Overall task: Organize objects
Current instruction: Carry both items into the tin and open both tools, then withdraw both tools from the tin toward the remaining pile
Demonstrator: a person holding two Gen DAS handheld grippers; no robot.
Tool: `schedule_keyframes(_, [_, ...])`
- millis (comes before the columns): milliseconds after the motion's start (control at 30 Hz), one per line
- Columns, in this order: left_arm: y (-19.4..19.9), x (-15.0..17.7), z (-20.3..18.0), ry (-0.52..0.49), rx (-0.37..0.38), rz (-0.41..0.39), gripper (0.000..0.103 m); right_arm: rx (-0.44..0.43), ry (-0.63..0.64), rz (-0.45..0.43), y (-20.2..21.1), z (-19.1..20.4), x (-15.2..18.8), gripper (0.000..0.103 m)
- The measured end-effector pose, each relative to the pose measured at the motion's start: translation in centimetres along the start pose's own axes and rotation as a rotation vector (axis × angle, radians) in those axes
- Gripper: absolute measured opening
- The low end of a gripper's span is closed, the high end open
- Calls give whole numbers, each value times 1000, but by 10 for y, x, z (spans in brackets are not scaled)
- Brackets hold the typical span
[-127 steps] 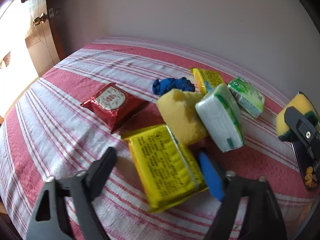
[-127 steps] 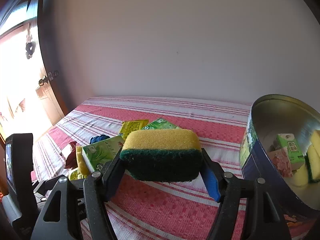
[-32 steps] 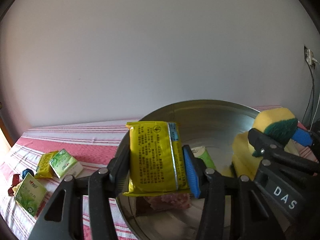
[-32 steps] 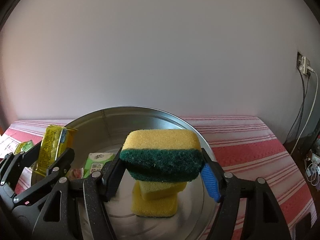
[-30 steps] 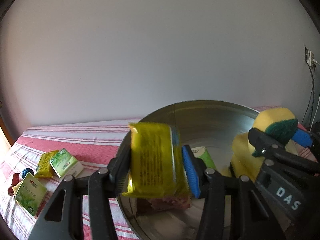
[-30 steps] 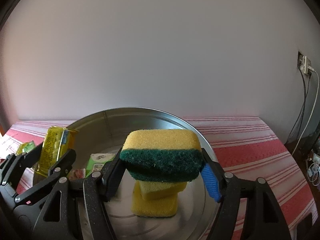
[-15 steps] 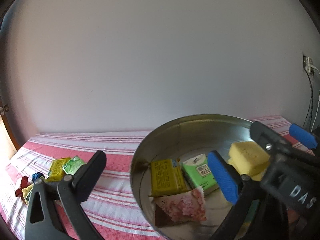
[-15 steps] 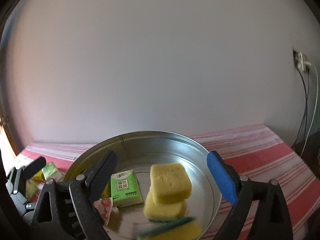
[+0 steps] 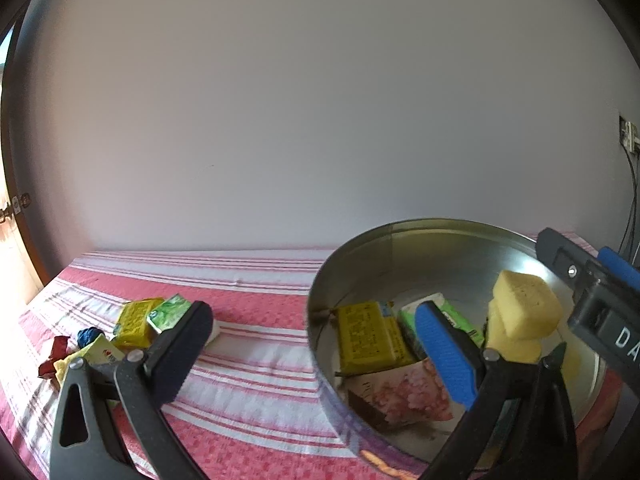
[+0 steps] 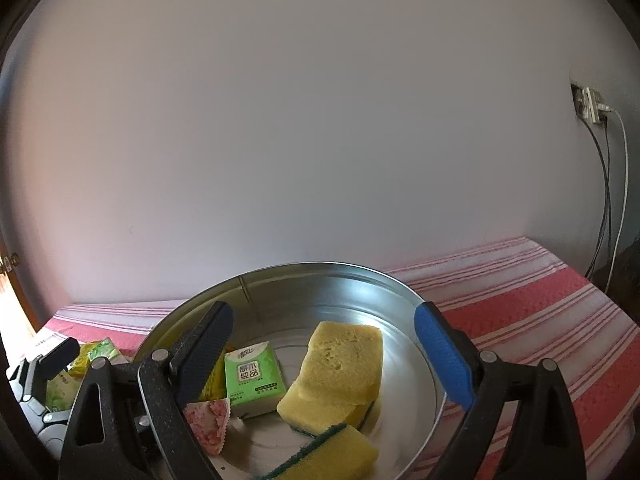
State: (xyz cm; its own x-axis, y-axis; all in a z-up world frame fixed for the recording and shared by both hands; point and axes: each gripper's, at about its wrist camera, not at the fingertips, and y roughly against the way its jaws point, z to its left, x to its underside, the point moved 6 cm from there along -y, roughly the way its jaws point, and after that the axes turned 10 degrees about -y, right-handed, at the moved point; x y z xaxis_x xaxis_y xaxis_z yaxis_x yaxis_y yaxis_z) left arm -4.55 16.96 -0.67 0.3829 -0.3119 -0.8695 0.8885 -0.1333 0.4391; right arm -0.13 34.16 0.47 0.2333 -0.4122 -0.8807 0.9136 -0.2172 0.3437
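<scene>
Right wrist view gives you the round metal tin [image 10: 400,292] on the striped table [image 10: 540,300], and inside it the green-backed sponge [image 10: 340,456] lies at the near edge, just below two stacked yellow sponges [image 10: 340,364]. Beside those sit a green tissue pack [image 10: 252,376], a pink packet [image 10: 208,420] and the yellow packet [image 9: 370,336], which shows best from your left wrist. Your right gripper [image 10: 324,352] hangs over the tin with its fingers spread wide and nothing between them. Your left gripper [image 9: 316,352] straddles the tin's left wall, its fingers also wide apart and empty; both sets have just been opening. Farther left on the table a small heap of leftover packs [image 9: 132,324] waits, probably tissues and snacks, too small to tell.
</scene>
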Motion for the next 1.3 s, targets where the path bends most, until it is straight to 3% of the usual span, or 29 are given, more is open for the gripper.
schedule_keyframes(167, [1, 5, 9, -6, -51, -22, 102, 24, -11, -60, 9, -1, -2, 94])
schedule_keyframes(433, [6, 11, 25, -2, -63, -23, 102, 44, -34, -143, 19, -6, -6, 96])
schedule_keyframes(1000, [11, 31, 54, 58, -51, -4, 102, 63, 31, -141, 23, 15, 8, 96])
schedule_keyframes(1300, [18, 41, 84, 66, -85, -1, 102, 36, 24, -112, 29, 35, 21, 96])
